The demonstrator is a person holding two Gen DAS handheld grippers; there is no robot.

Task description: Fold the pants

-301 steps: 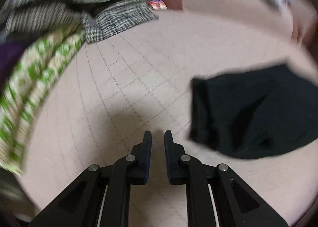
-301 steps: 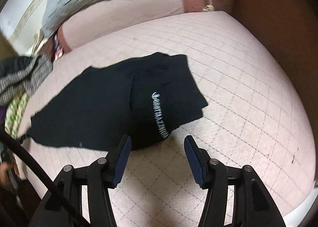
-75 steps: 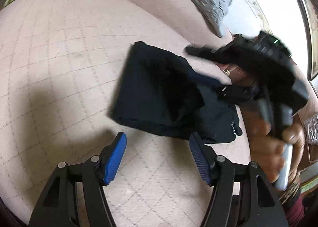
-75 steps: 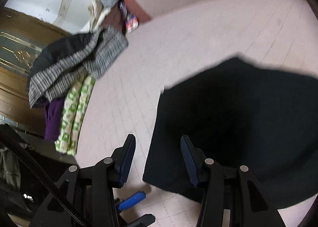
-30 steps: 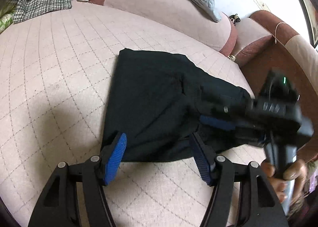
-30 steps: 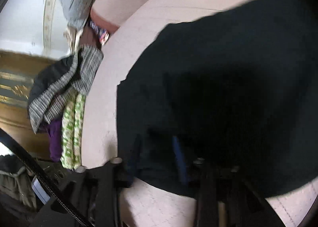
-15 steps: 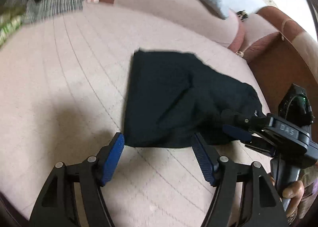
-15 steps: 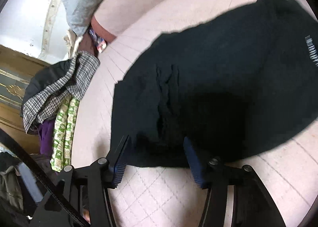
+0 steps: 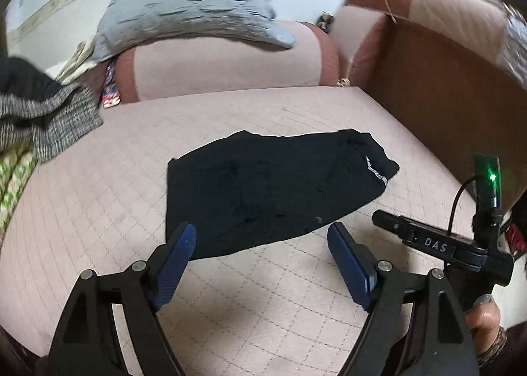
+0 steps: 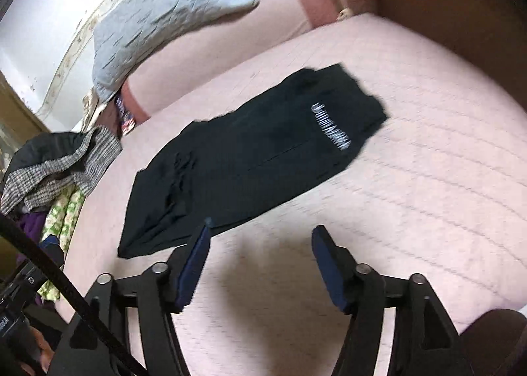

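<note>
Quilted pink upholstery — a sofa seat (image 9: 98, 211) stitched in a diamond grid — carries the black pants (image 9: 270, 191), folded into a compact, slightly skewed slab near its middle, white lettering toward the right arm's edge. Your left tool (image 9: 263, 251) and right tool (image 10: 258, 251) both hang spread wide and empty just short of the near hem. The folding looks nearly finished; next you'd likely square the loose corner or make one last fold — soft, limp jersey that slides easily.

Black pants (image 9: 270, 191), folded flat, white lettering near one end, on quilted cushion
</note>
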